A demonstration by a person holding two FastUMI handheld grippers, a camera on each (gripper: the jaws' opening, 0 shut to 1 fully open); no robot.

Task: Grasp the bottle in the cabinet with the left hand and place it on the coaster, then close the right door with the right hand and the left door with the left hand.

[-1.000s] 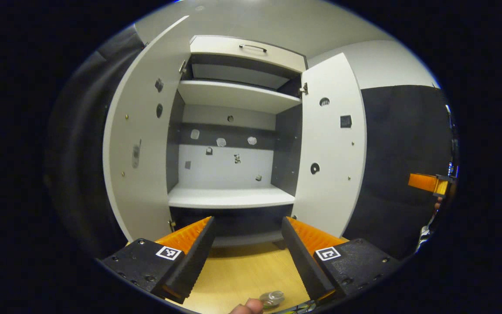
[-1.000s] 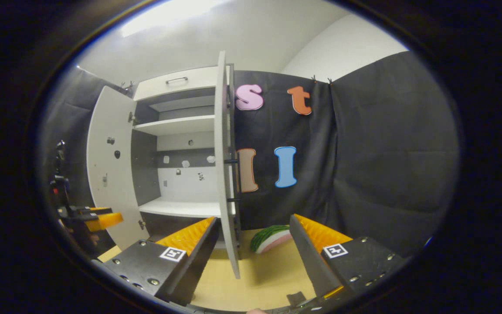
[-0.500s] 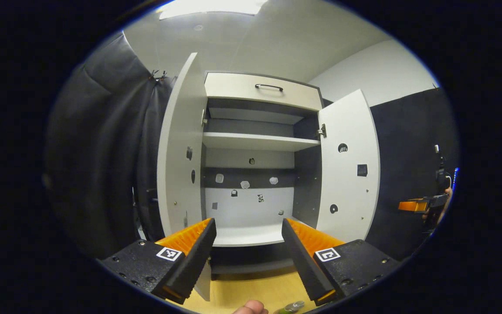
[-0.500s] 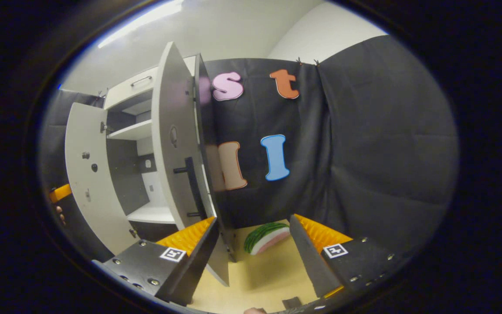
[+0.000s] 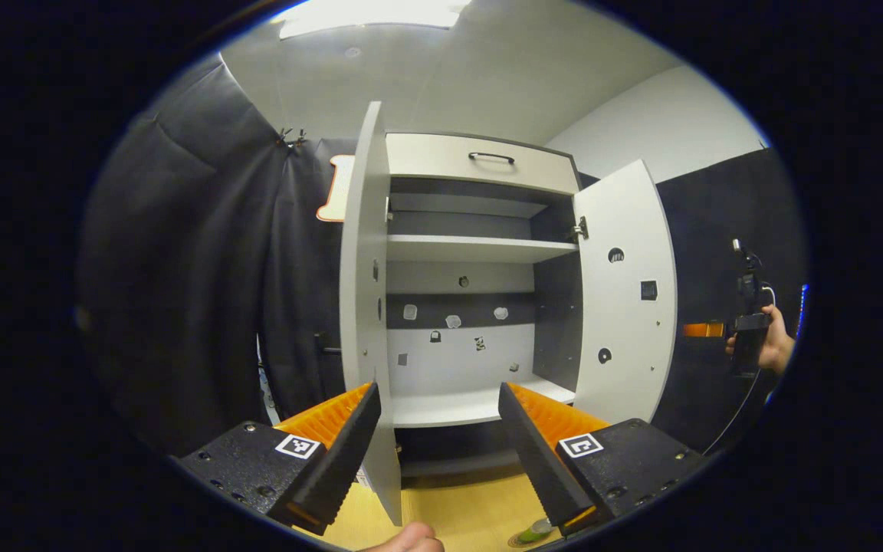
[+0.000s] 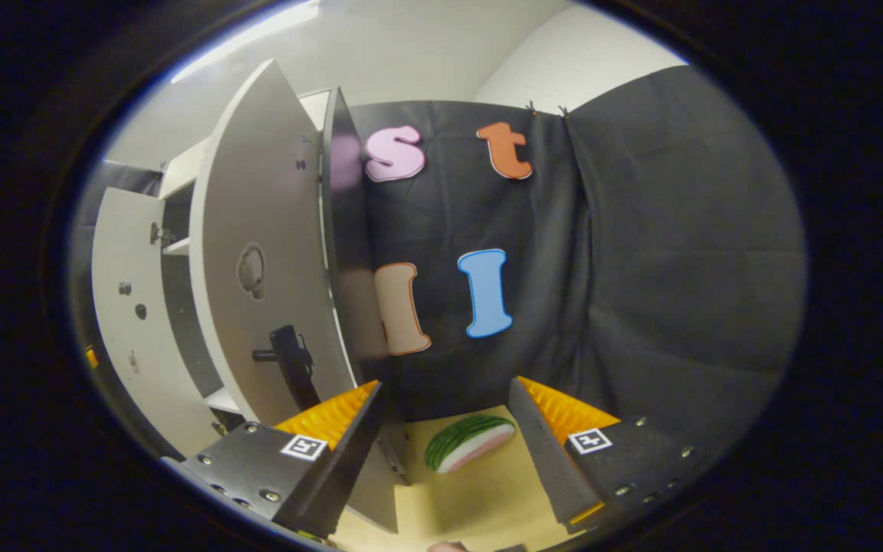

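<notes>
At six o'clock in the left gripper view, a green-capped bottle [image 5: 538, 529] stands on a coaster [image 5: 520, 540] on the tabletop [image 5: 464, 514], largely hidden, so its axis cannot be judged. Left tongs [image 5: 435, 445] are released, holding nothing, facing the cabinet [image 5: 480, 253]. Left door [image 5: 365, 307] stands edge-on at eleven o'clock; right door [image 5: 625, 299] hangs open at two o'clock. Right tongs [image 6: 445, 448] are released, the right door's handle [image 6: 292, 364] at nine o'clock.
</notes>
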